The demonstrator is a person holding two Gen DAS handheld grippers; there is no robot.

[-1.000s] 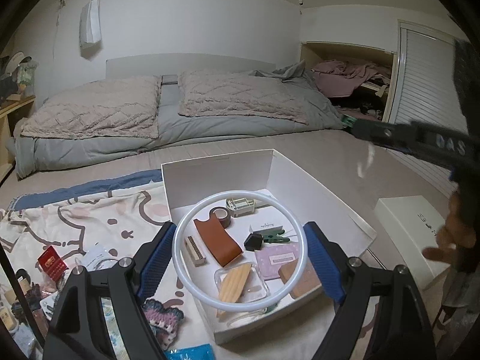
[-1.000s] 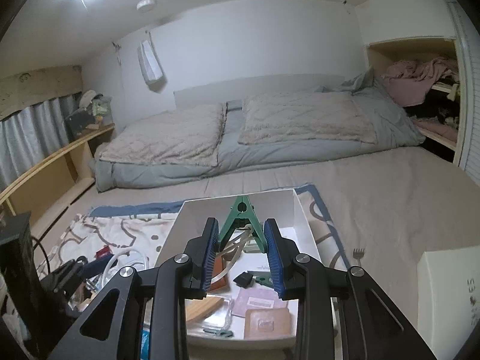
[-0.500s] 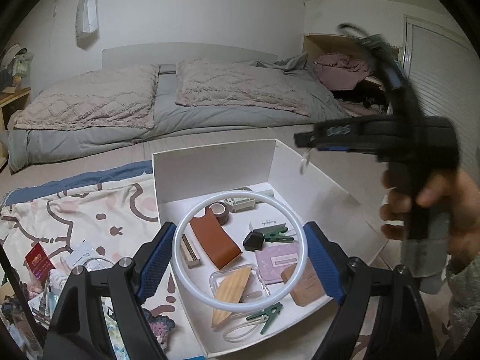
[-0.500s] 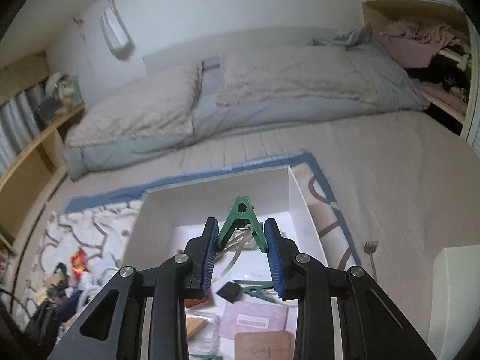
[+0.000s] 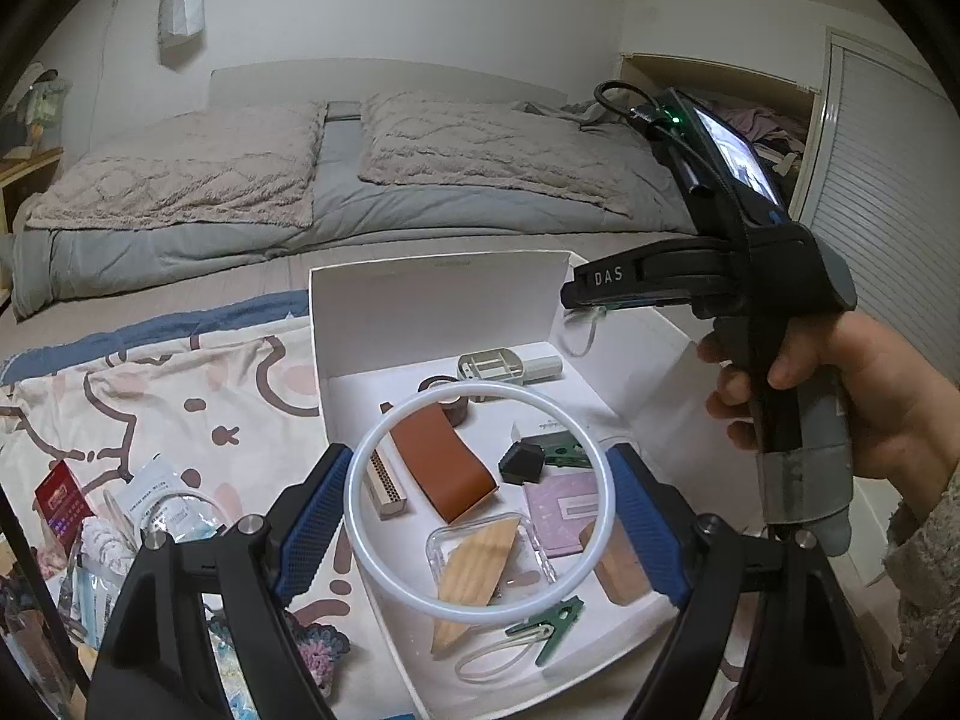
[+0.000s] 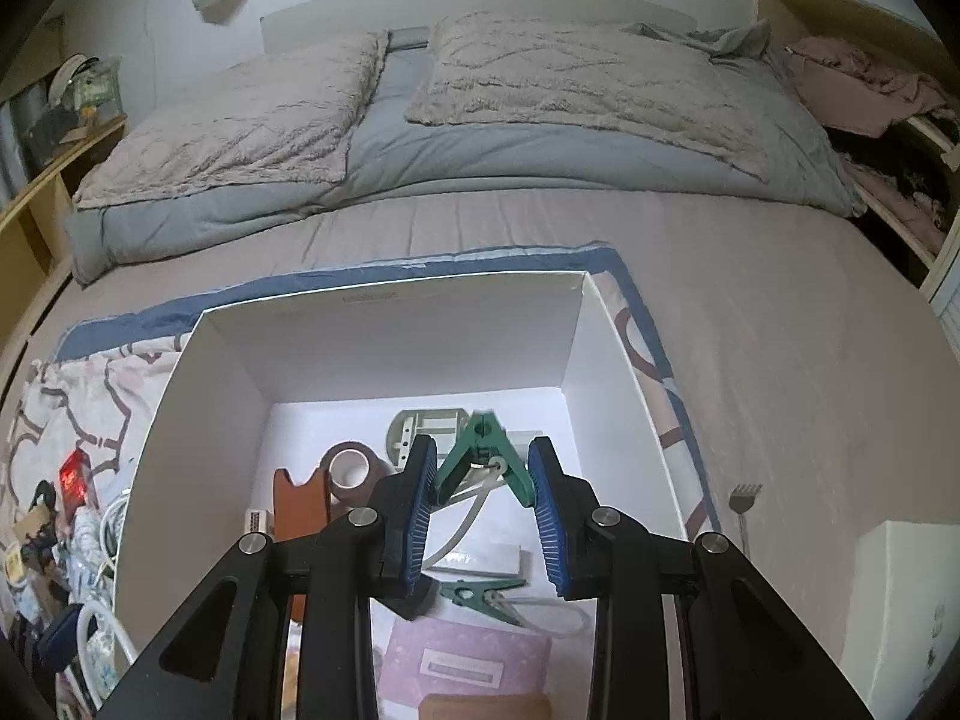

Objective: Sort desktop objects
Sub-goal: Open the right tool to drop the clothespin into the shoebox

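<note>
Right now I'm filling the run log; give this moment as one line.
left gripper: holds white ring | right gripper: shut on green clip | both over white box

I see soft, dim room light; both pictures look sharp; edges bend round and go black at corners.

Both wrist cameras look down, close, into one white box [image 5: 438, 300].

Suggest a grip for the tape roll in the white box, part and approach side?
Probably the outer rim of the tape roll, fingers across its width, coming from above. It seems to lie roughly flat with the core hole up. Keep toward its far side: the brown leather piece lies against its near left, in the white box.
</note>
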